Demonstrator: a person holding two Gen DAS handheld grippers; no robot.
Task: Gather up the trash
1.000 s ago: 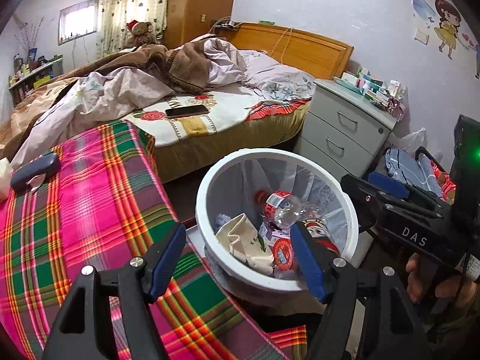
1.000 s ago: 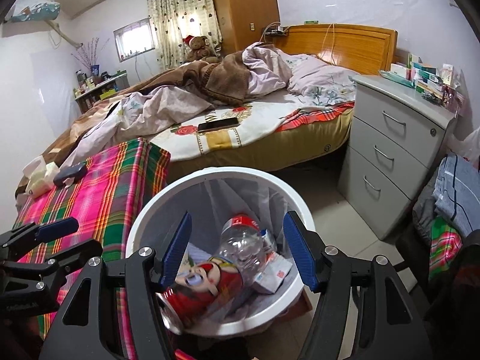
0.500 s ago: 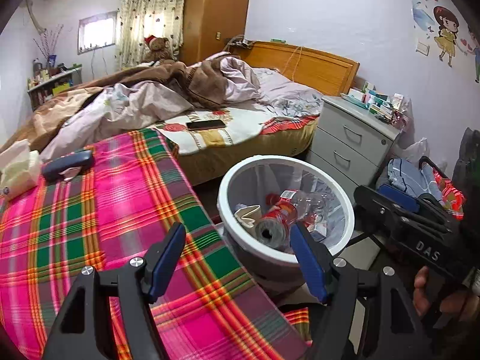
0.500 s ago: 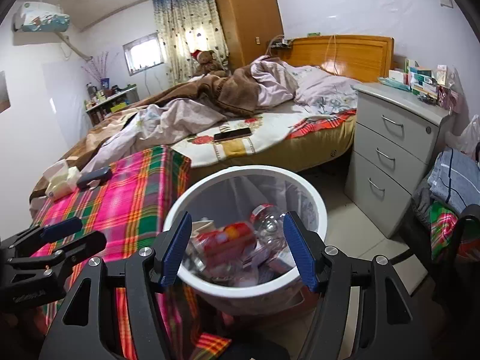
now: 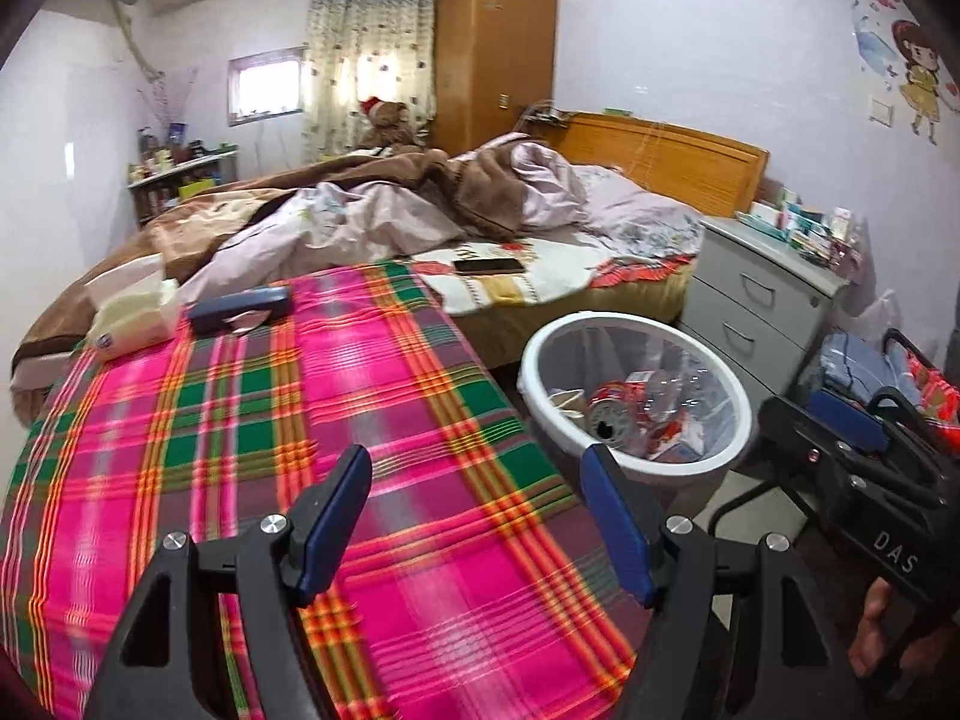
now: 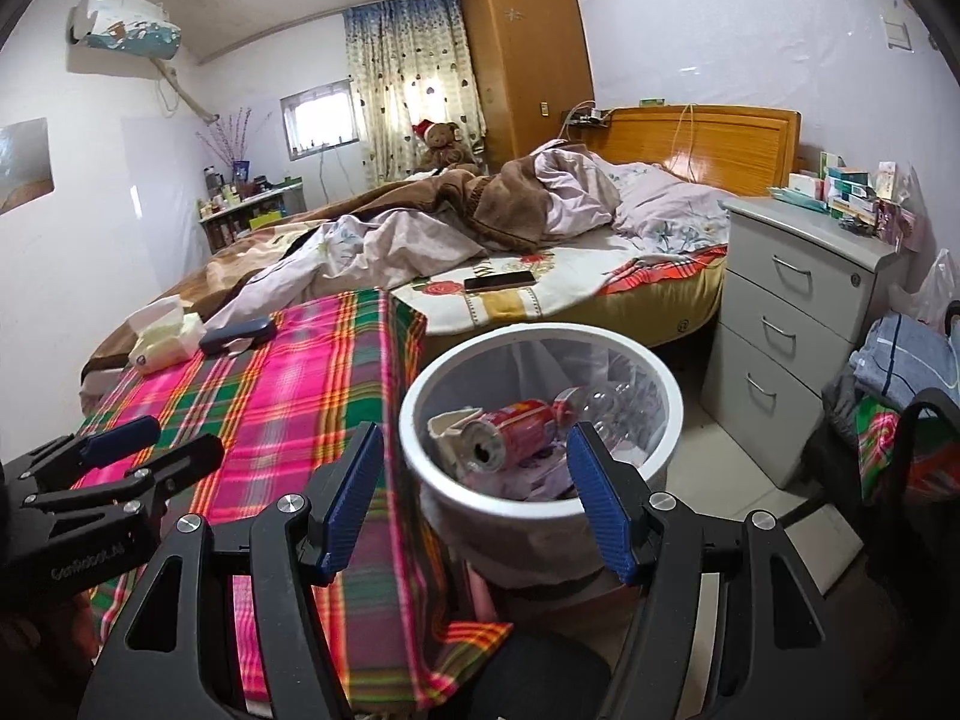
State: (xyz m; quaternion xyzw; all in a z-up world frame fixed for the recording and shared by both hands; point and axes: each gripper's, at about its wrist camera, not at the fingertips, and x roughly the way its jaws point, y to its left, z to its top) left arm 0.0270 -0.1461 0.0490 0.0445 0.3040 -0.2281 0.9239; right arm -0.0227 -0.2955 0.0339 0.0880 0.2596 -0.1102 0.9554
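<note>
Trash bin [image 6: 540, 504], white-rimmed, with a clear liner, stands on the floor between the plaid-covered surface and the grey drawer unit [image 6: 798, 324]; inside lie a red can [image 6: 510, 429] on its side with its open end toward me, a clear plastic bottle [image 6: 606, 402], a pale carton piece and scraps of paper. Contents listed left to right: tissue pack [image 5: 135, 318], at the far left corner of the plaid cloth [image 5: 300, 450]; dark blue case [image 5: 240, 309], just beside the tissue pack on the same cloth; my left gripper [image 5: 474, 516], jaws apart with nothing between the blue pads, hanging over the cloth's near end; phone [image 5: 487, 266], flat on the bedsheet beyond the cloth; unmade bed with brown blanket and wooden headboard [image 5: 666, 162]; my right gripper [image 6: 474, 498], jaws likewise spread and empty, framing the near rim of the bin from above; drawer unit, topped with small boxes; folded clothes [image 6: 906, 354] at the far right. Each gripper shows at the edge of the other's camera view. Part of my right hand [image 5: 876, 630] shows beneath the right gripper's body.
</note>
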